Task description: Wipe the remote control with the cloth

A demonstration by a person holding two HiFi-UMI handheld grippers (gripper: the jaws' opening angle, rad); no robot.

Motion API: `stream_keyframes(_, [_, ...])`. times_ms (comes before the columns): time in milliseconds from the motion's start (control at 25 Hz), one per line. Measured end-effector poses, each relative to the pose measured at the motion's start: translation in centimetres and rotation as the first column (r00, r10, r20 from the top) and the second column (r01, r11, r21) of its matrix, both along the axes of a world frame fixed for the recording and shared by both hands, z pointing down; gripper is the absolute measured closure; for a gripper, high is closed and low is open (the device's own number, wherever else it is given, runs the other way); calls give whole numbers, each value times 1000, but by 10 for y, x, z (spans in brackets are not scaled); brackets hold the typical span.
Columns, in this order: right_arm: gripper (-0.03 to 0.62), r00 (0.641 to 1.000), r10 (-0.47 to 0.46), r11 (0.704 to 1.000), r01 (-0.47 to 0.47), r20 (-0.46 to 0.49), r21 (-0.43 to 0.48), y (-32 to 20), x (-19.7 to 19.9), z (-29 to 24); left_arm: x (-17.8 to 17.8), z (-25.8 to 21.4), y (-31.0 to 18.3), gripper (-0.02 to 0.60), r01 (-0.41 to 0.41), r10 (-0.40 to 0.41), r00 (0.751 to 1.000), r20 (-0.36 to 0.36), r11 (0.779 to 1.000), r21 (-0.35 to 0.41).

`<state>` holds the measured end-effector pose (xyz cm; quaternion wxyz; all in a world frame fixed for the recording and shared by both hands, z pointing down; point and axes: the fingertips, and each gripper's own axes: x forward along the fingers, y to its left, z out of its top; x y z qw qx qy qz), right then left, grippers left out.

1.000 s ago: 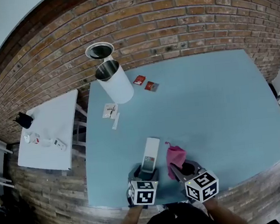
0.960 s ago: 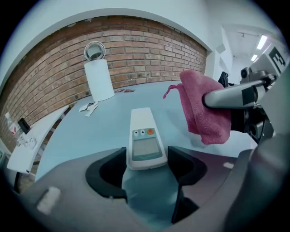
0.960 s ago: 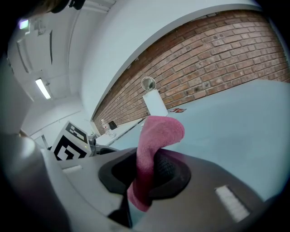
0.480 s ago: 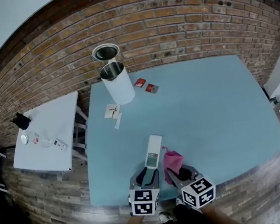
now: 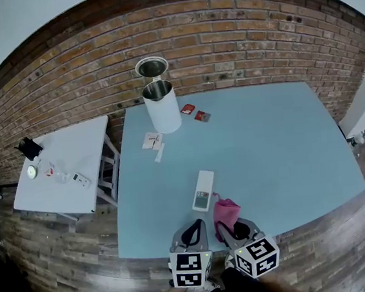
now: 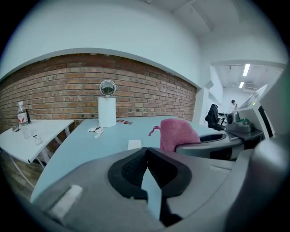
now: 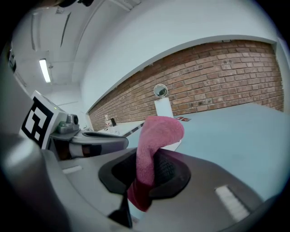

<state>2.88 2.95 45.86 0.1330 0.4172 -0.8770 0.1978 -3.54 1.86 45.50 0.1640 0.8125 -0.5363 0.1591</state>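
Note:
The white remote control lies flat on the blue table, its near end a short way in front of both grippers. My left gripper hovers behind it, apart from it. Its jaws have just been closing and now meet with nothing between them, as the left gripper view shows, with the remote beyond them. My right gripper is shut on the pink cloth, which stands up out of the jaws and folds over.
A white cylinder bin with a raised round lid stands at the table's back left. Red packets and paper scraps lie near it. A white side table with small items is off to the left. The brick wall runs behind.
The left gripper's jaws were open round the remote's near end; they have shut and drawn back from it. The remote stays on the table. Both grippers have pulled back toward me.

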Motion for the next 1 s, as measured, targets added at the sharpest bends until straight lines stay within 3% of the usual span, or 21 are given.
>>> stream_keyframes(360, [530, 997, 79, 997, -79, -16, 19, 32, 11, -10, -1, -3, 36, 583, -17, 18, 1000, 13, 1000, -4])
stream_keyframes(1000, [528, 995, 97, 995, -96, -15, 41, 66, 5, -19, -4, -5, 75, 583, -36, 36, 999, 2, 999, -2])
